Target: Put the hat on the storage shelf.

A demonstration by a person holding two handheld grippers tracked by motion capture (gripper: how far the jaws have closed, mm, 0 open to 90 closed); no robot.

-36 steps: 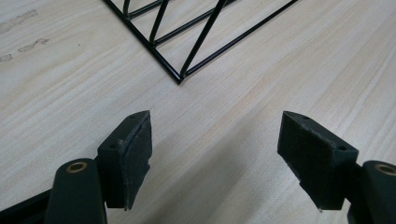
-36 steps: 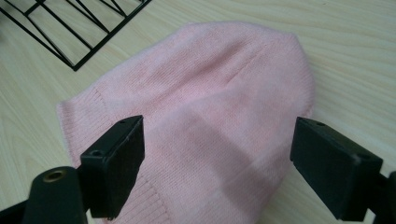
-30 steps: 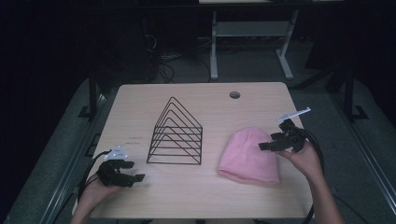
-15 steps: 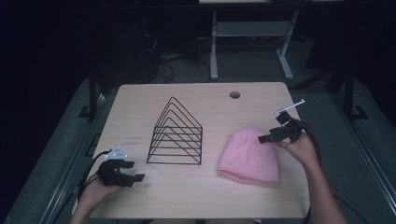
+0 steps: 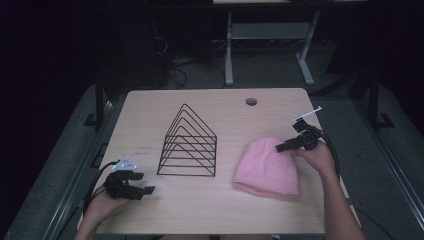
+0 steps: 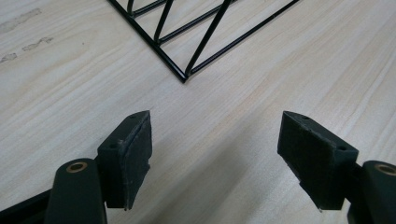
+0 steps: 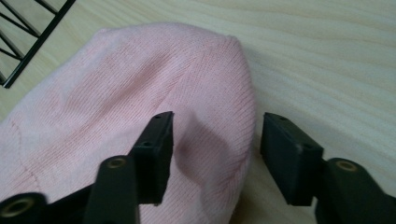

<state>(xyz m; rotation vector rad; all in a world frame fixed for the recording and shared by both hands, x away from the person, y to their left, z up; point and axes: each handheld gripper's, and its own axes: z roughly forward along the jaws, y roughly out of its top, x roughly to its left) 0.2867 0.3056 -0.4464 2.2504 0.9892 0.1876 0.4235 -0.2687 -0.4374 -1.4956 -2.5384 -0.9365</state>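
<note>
A pink knitted beanie lies flat on the right half of the wooden table. My right gripper hovers open at the hat's upper right edge; in the right gripper view one pad sits over the knit and the other over bare wood, with the hat's rim between them. A black wire rack of triangular dividers stands at the table's middle. My left gripper rests open near the front left corner, nothing between its fingers. The rack's corner lies just beyond its jaws.
A round cable hole is in the table top near the far edge. Grey frame legs of another table stand on the dark floor behind. Bare wood stretches between the rack and the hat and along the front edge.
My right gripper has shifted slightly up and left along the hat's right edge and now points its jaws at the crown. The left gripper, rack and hat have stayed put.
</note>
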